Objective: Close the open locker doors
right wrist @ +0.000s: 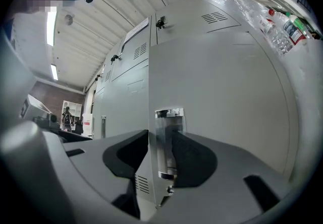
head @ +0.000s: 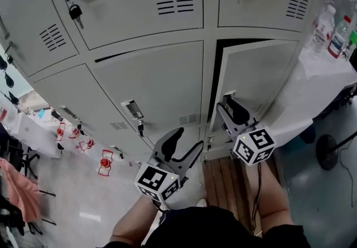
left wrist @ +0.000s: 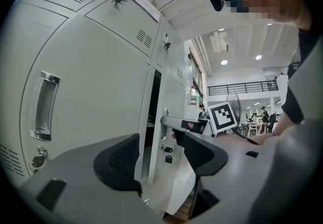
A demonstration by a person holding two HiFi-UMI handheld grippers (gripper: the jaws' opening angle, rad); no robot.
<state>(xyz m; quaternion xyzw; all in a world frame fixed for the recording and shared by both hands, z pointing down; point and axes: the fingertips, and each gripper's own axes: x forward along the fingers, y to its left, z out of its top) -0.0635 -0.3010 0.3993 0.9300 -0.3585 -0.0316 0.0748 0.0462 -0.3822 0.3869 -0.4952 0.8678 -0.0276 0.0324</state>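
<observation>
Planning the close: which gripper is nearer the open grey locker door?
Right: the right gripper clamps the open grey locker door at its handle; left gripper hangs lower left, apart.

Bottles (head: 324, 28) stand on the white-covered table (head: 328, 80).

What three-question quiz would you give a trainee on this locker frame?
1. True or false: the left gripper is holding a key.
2. Which locker door stands ajar? A) upper middle B) upper right C) lower right door
3. What is between the right gripper's fingers?
Key: 1 false, its fingers are apart and empty; 2 C; 3 the ajar door's edge, at its handle.
</observation>
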